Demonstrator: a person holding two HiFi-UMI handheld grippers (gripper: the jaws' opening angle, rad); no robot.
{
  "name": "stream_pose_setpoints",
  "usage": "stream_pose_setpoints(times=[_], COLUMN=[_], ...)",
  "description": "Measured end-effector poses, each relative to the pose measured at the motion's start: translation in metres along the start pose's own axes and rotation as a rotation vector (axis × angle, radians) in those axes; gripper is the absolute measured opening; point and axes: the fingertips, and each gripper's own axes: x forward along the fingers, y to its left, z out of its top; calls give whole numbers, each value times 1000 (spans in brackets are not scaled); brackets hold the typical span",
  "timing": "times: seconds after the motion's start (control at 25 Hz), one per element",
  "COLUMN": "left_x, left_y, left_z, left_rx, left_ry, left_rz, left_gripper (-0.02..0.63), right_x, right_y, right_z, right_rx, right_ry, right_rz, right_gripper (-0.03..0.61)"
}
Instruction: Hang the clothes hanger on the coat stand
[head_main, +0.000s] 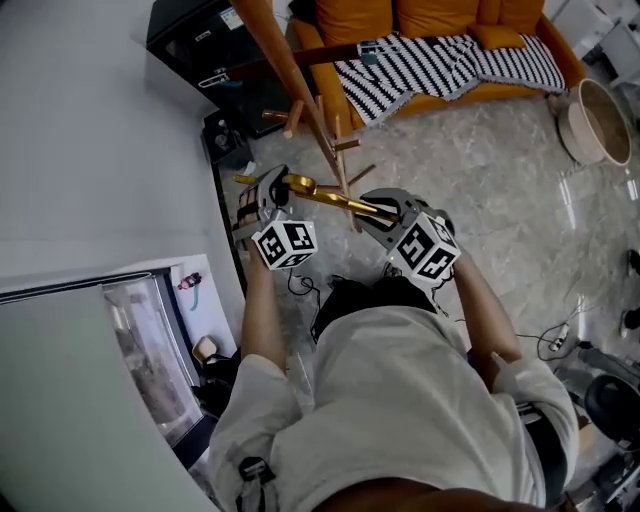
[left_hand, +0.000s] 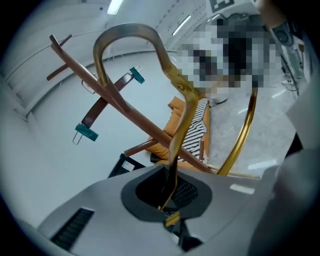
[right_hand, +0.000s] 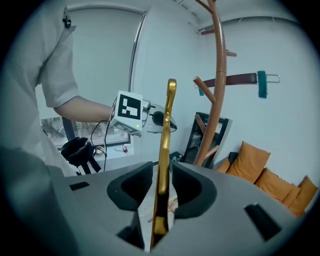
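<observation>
A gold metal clothes hanger (head_main: 330, 197) stretches between my two grippers at waist height. My left gripper (head_main: 288, 186) is shut on it near the hook end; in the left gripper view the hanger (left_hand: 176, 82) rises out of the closed jaws (left_hand: 170, 194) and its hook curls overhead. My right gripper (head_main: 374, 211) has the hanger's bar (right_hand: 167, 115) standing between its jaws (right_hand: 161, 195), with a slim gap on each side, so it is open. The wooden coat stand (head_main: 300, 95) rises just beyond the grippers, its branches (left_hand: 135, 115) close behind the hook.
A brown bar hanger with teal clips (right_hand: 235, 80) hangs on the stand (right_hand: 216, 100). An orange sofa with a striped blanket (head_main: 450, 60) lies beyond it. A black cabinet (head_main: 195, 35) stands by the white wall, a round basket (head_main: 595, 120) at the right, and cables trail on the marble floor.
</observation>
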Motion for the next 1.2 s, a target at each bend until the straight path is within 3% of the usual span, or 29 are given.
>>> stream_pose_setpoints(times=[0.36, 0.48, 1.2], left_x=[16, 27, 91], left_y=[-7, -8, 27], left_z=[-8, -10, -42], left_rx=[14, 25, 81], left_ry=[2, -36, -281], left_rz=[-85, -119, -209], left_gripper=[8, 8, 8], right_x=[12, 19, 93], right_y=[-7, -9, -11], right_z=[-14, -14, 23], right_rx=[-62, -21, 235], right_ry=[77, 83, 161], right_rz=[-68, -101, -321], right_gripper=[114, 55, 54])
